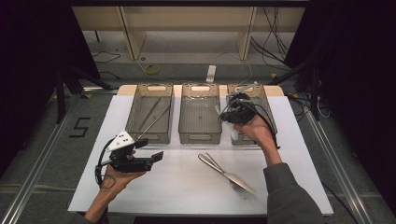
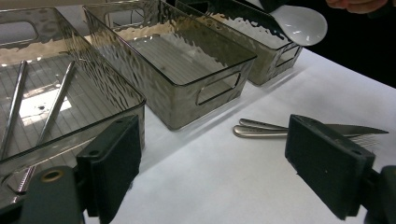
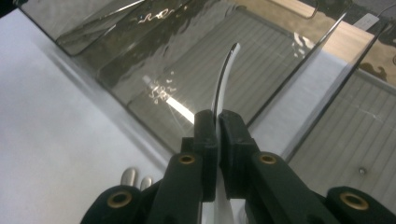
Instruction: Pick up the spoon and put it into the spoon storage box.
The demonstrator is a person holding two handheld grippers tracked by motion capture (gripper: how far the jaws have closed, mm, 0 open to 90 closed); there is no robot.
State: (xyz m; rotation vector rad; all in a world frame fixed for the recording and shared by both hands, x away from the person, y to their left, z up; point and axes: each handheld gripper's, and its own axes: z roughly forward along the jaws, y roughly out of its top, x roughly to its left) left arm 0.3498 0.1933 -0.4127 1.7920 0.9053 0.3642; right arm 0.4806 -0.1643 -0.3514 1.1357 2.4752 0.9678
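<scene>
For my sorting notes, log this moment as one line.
right claw: shut on white spoon, over right bin | left claw: open, empty | table: knife, fork | left bin: two utensils

Three bins stand side by side along the far part of the worktop [image 1: 140, 182]. The left bin [image 1: 150, 135] holds two long utensils [image 1: 152, 116] lying lengthwise. The middle bin [image 1: 200, 136] sits just beside it, and the right bin [image 1: 271, 109] lies beyond that. The right hand-held gripper [image 1: 233, 122] hangs over the right bin's near left part, clamped on a spoon [image 2: 301, 23]. In front of the middle and right bins, a knife [image 1: 233, 176] and a fork [image 1: 224, 173] lie together on the worktop. The left hand-held gripper [image 1: 154, 151] sits in front of the left bin, jaws apart.
</scene>
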